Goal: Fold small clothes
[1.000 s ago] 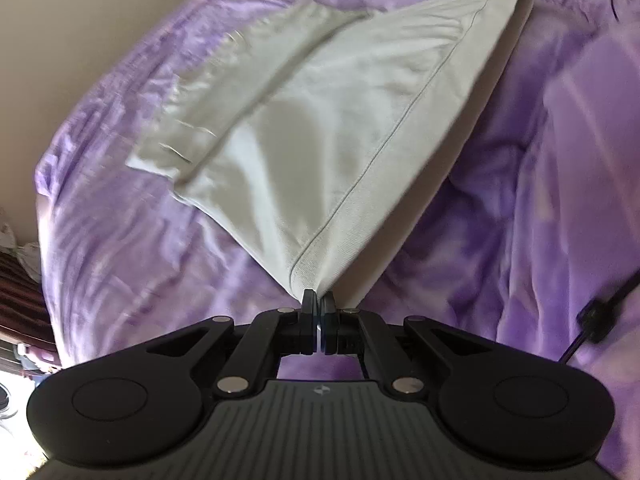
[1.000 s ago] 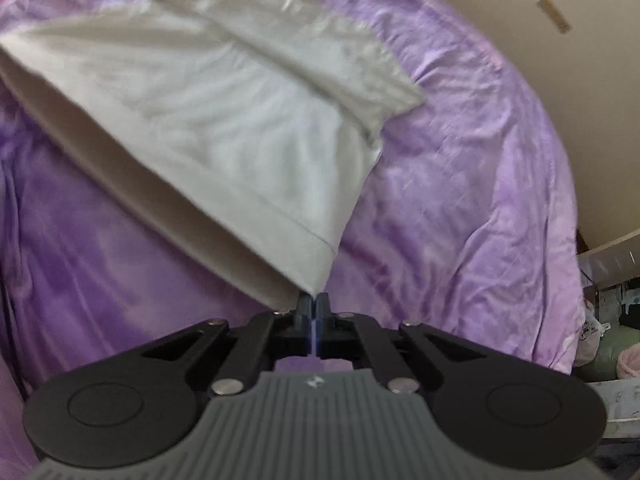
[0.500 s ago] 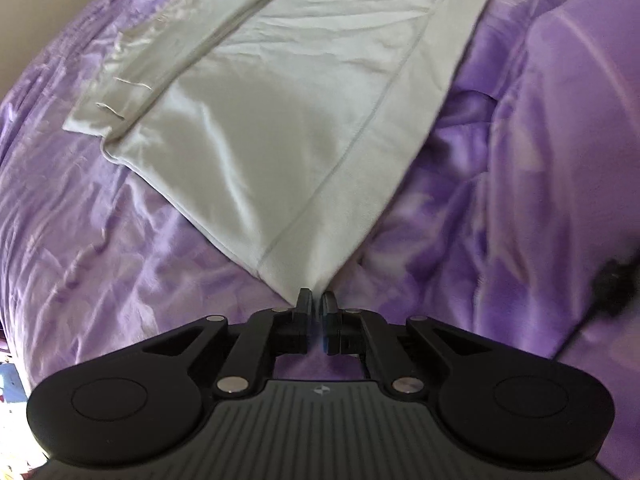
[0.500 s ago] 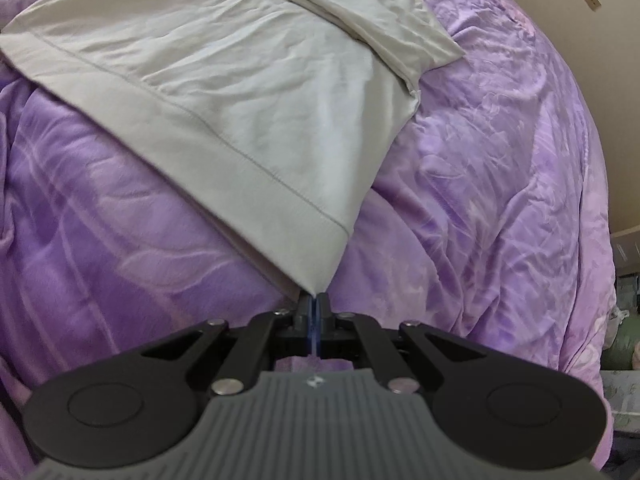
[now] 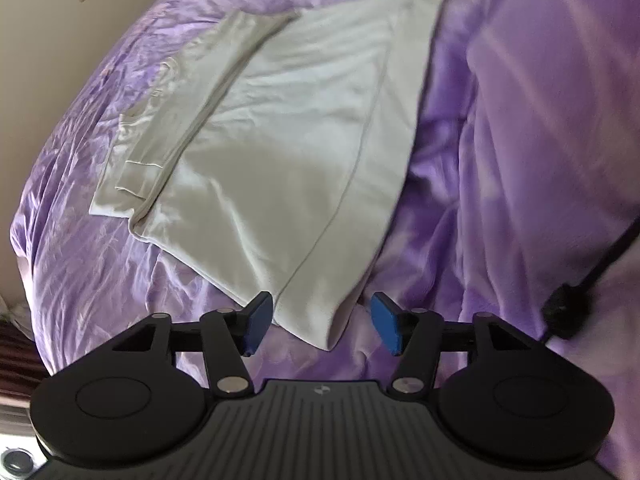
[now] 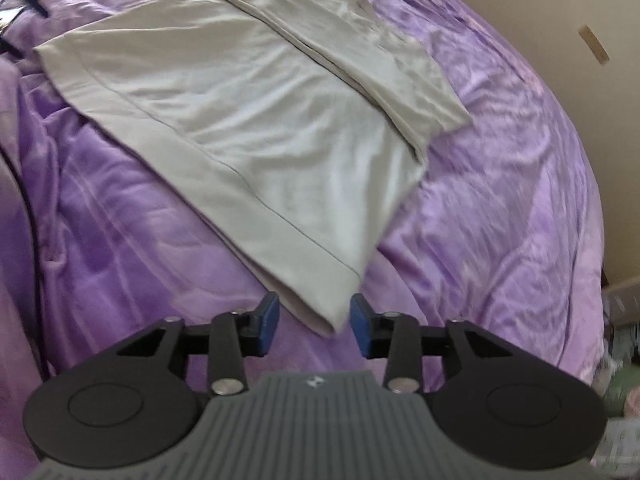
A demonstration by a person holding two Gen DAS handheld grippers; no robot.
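A pale grey-white garment (image 5: 288, 152) lies flat on the purple bedspread (image 5: 120, 264), with a sleeve folded over its far side (image 5: 188, 96). It also shows in the right wrist view (image 6: 248, 120). My left gripper (image 5: 322, 326) is open, its blue pads on either side of one hem corner (image 5: 316, 320) that rests on the bed. My right gripper (image 6: 314, 330) is open, with the other hem corner (image 6: 324, 312) lying between its blue pads.
A black cable and plug (image 5: 568, 312) lie on the bedspread at the right in the left wrist view. A beige wall (image 6: 580, 8) stands behind the bed. The bed's edge drops off at the right of the right wrist view, with clutter (image 6: 624, 320) below.
Both grippers lowered the held hem onto the bed and then opened, letting go of the corners. The garment now lies flat.
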